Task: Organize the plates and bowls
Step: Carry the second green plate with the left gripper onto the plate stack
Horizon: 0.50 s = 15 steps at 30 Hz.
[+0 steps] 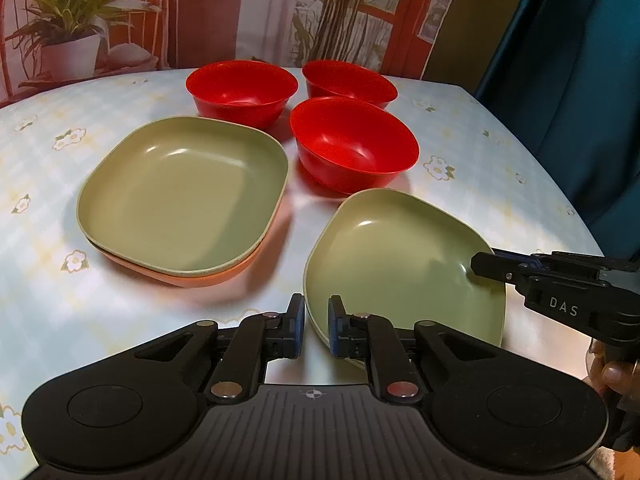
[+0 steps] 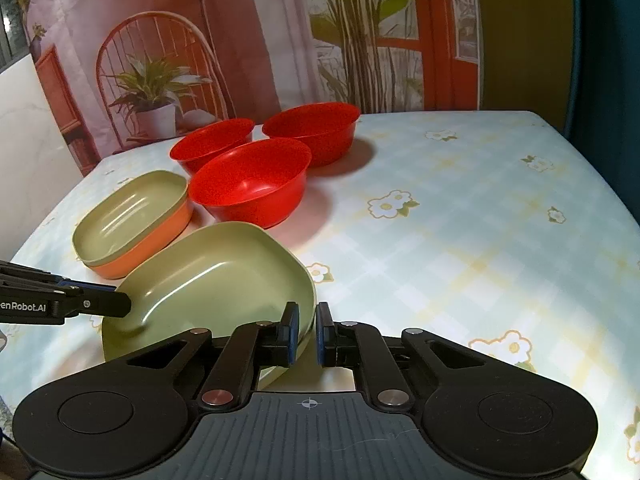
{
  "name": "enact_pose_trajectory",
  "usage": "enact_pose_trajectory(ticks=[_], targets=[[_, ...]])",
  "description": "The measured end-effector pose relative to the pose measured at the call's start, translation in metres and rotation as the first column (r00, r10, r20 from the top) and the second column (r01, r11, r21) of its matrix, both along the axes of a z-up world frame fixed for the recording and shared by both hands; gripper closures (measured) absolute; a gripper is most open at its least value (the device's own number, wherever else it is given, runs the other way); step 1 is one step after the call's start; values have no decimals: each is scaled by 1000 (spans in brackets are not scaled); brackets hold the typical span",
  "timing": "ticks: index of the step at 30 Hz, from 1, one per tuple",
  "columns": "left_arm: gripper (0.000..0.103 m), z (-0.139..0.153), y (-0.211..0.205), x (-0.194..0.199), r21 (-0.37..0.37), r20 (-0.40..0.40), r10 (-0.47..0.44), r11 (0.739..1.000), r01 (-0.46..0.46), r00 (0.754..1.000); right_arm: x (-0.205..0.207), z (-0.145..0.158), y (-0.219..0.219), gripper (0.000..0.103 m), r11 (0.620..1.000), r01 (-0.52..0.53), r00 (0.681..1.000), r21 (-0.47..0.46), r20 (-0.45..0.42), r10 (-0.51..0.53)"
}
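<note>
A loose green plate lies at the near side of the table, and both grippers hold it. My left gripper is shut on its near-left rim; in the right wrist view its fingertips come in from the left. My right gripper is shut on the plate's right rim; in the left wrist view its fingertips reach over the plate's right edge. Behind it, another green plate sits nested in an orange plate. Three red bowls stand apart further back.
The table has a pale blue checked cloth with flowers, and its right half holds nothing. A backdrop printed with plants and a chair hangs behind the table's far edge. A dark teal curtain hangs at the right. A hand grips the right tool.
</note>
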<state>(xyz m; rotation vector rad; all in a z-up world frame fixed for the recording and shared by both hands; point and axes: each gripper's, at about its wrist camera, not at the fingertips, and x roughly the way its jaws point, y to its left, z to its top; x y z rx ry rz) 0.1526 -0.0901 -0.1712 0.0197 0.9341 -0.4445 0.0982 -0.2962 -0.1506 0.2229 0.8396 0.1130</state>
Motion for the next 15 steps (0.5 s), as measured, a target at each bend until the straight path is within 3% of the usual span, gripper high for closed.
enact_pose_trajectory(ticks=[15], targets=[[90,17,7,-7,-13,54,-25,1000,25,998,2,18,1,94,999,31,999,19,12,-32]])
